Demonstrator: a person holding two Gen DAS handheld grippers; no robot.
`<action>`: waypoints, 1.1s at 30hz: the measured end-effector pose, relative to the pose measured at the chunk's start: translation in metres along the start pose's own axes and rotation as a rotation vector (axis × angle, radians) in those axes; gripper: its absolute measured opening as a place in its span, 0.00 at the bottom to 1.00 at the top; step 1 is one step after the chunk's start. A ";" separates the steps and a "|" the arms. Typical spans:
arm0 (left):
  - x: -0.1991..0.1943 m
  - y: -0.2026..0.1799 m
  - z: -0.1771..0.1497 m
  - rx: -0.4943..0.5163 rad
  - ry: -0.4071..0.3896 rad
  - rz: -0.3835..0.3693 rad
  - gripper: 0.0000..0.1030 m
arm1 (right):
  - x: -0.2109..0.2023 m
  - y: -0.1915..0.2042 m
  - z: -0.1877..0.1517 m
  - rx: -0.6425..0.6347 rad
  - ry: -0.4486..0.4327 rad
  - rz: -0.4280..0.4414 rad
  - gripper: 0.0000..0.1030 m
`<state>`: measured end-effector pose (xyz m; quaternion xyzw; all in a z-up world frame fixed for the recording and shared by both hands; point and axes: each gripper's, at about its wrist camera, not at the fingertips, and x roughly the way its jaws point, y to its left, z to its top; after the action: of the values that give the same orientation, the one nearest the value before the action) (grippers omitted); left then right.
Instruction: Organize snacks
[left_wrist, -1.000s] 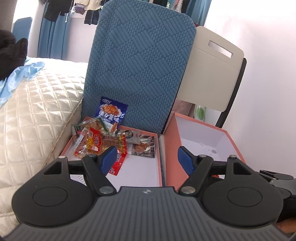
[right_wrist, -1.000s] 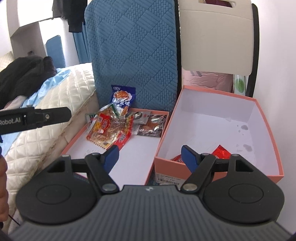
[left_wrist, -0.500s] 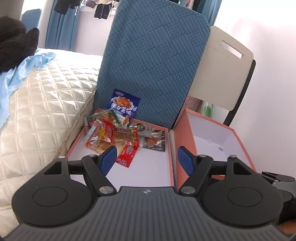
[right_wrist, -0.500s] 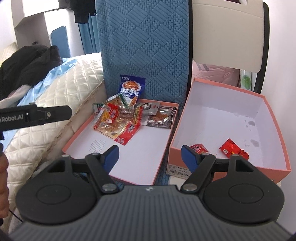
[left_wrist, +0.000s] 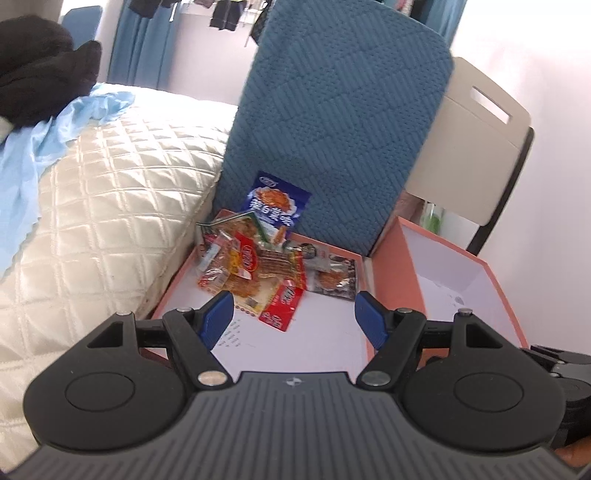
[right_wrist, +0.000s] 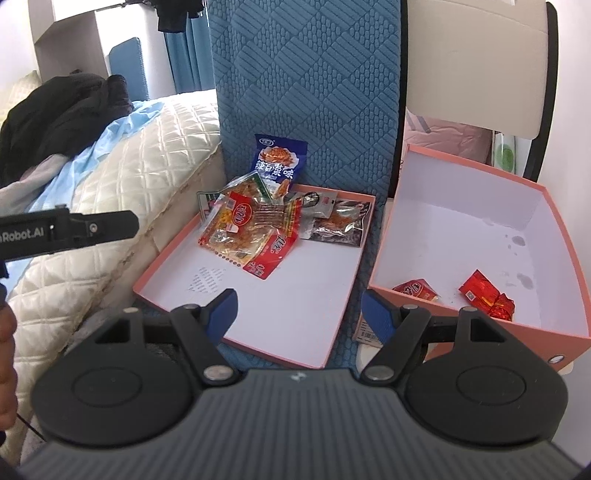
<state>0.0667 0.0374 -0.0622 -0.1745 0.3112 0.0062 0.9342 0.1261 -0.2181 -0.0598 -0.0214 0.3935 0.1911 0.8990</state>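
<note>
A pile of snack packets (right_wrist: 251, 229) lies at the far end of a shallow pink lid tray (right_wrist: 258, 310); it also shows in the left wrist view (left_wrist: 258, 269). A blue packet (right_wrist: 279, 162) leans on the blue cushion behind. A deep pink box (right_wrist: 554, 229) to the right holds two small red packets (right_wrist: 415, 290) (right_wrist: 487, 295). My right gripper (right_wrist: 299, 314) is open and empty, above the tray's near edge. My left gripper (left_wrist: 293, 317) is open and empty, over the tray (left_wrist: 325, 339).
A quilted cream mattress (left_wrist: 92, 206) borders the tray on the left. A blue textured cushion (right_wrist: 306, 92) stands behind the tray, and a beige chair back (right_wrist: 476, 62) behind the box. The left gripper's body (right_wrist: 66, 232) shows at the left of the right wrist view.
Both grippers have pulled back and up. The tray, the pile and the red packets in the box now show more fully. Both stay open and empty.
</note>
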 end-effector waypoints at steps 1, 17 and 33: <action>0.002 0.003 0.001 -0.009 0.003 -0.001 0.74 | 0.001 0.000 0.001 0.004 0.002 0.005 0.74; 0.050 0.024 0.007 -0.035 0.066 0.014 0.74 | 0.042 0.007 0.028 0.004 0.032 0.035 0.74; 0.107 0.045 0.011 -0.072 0.130 0.038 0.74 | 0.100 0.005 0.057 0.000 0.059 0.067 0.74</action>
<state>0.1542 0.0726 -0.1308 -0.2019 0.3739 0.0239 0.9049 0.2262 -0.1696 -0.0917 -0.0140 0.4204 0.2202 0.8801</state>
